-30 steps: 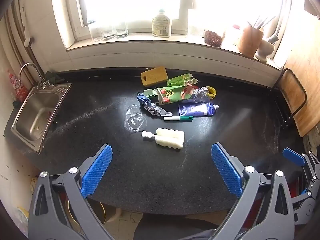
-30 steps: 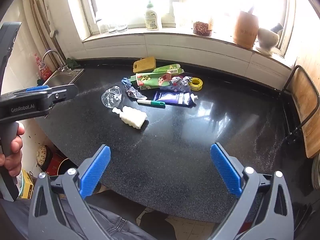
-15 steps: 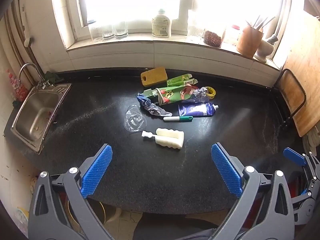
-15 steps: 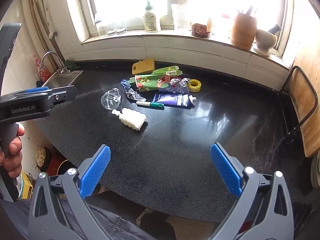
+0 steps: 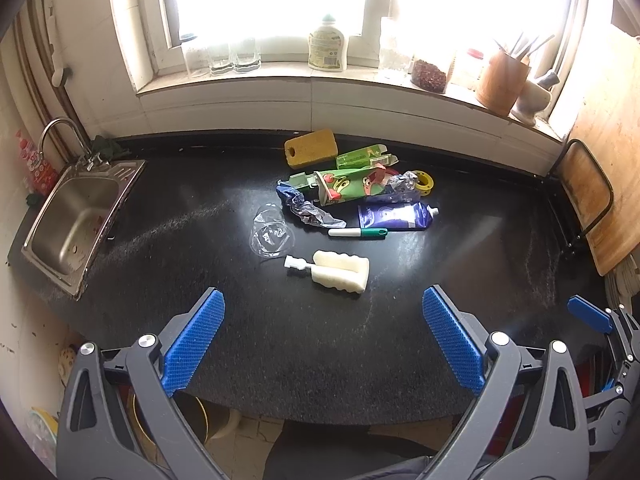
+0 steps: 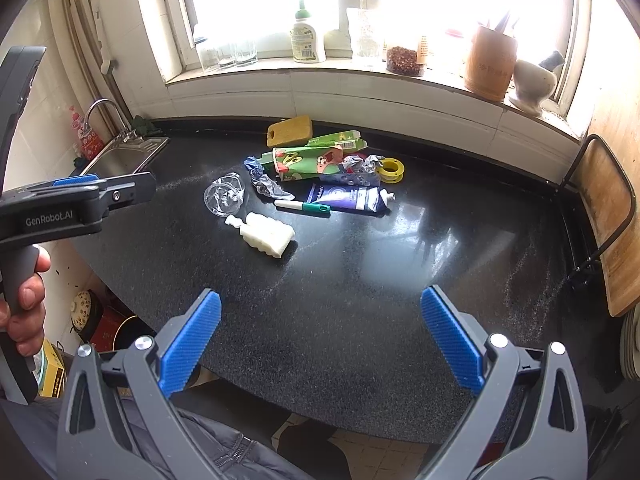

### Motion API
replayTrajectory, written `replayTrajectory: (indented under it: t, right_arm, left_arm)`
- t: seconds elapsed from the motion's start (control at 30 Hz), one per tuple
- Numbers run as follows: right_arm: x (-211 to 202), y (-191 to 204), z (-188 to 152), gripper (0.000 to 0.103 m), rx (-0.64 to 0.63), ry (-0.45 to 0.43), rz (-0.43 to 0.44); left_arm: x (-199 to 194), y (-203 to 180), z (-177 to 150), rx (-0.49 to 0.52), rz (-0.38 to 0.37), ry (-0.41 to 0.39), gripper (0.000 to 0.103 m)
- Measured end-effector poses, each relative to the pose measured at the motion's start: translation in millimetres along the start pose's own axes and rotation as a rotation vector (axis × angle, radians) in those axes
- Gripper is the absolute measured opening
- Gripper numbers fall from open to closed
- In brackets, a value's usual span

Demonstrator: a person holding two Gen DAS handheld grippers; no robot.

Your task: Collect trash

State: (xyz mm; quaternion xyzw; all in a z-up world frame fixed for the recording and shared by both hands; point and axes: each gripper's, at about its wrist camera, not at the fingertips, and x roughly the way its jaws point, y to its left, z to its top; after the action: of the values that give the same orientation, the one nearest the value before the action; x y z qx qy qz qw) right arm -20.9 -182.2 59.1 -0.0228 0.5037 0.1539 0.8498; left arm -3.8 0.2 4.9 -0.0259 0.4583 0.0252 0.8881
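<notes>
Trash lies in a heap mid-counter: a white foam piece (image 5: 340, 271) (image 6: 266, 234), a crushed clear cup (image 5: 271, 237) (image 6: 224, 199), a green-capped marker (image 5: 358, 233) (image 6: 303, 205), a purple tube (image 5: 396, 217) (image 6: 350, 197), crumpled foil wrapper (image 5: 306, 210), a green cartoon carton (image 5: 348, 188) (image 6: 308, 164), a yellow tape roll (image 5: 423, 182) (image 6: 390, 169) and a yellow sponge (image 5: 311, 148) (image 6: 289, 130). My left gripper (image 5: 323, 340) hovers open over the near counter edge, short of the foam. My right gripper (image 6: 320, 336) is open too, further right, empty.
A steel sink (image 5: 76, 216) with a tap sits at the counter's left end. The windowsill holds glasses, a soap bottle (image 5: 327, 46), jars and a wooden utensil holder (image 5: 502, 80). A wooden board in a rack (image 5: 600, 184) stands at the right. A hand (image 6: 24, 304) holds the left gripper's handle.
The right gripper has drifted slightly, so the trash heap sits a little lower and nearer in its view. The left view is almost unchanged. Both stay open.
</notes>
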Motion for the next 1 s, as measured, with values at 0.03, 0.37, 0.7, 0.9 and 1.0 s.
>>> replayTrajectory:
  t: [0.03,0.37,0.7,0.9,1.0]
  right_arm:
    - [-0.1,0.2,-0.5,0.097,0.000,-0.001,0.000]
    - [2.4,-0.6,0.2,0.097,0.002,0.002,-0.002]
    - [4.4,-1.8,0.8,0.097,0.006,0.006,-0.002]
    - [5.8,-2.6,1.7,0.097,0.006,0.009,-0.004]
    - [6.5,-2.7,2.1,0.097,0.005,0.011,-0.007]
  left_arm:
    - [0.3,0.5,0.0,0.000,0.000,0.001,0.097]
    - [1.7,-0.1,-1.6,0.001,0.001,0.001,0.097]
    - [3.6,-1.6,-0.5,0.002,0.002,0.006,0.097]
    - [6.7,-1.8,1.3,0.000,0.005,0.011,0.097]
    - [8.7,-1.3,2.2,0.000,0.004,0.015,0.097]
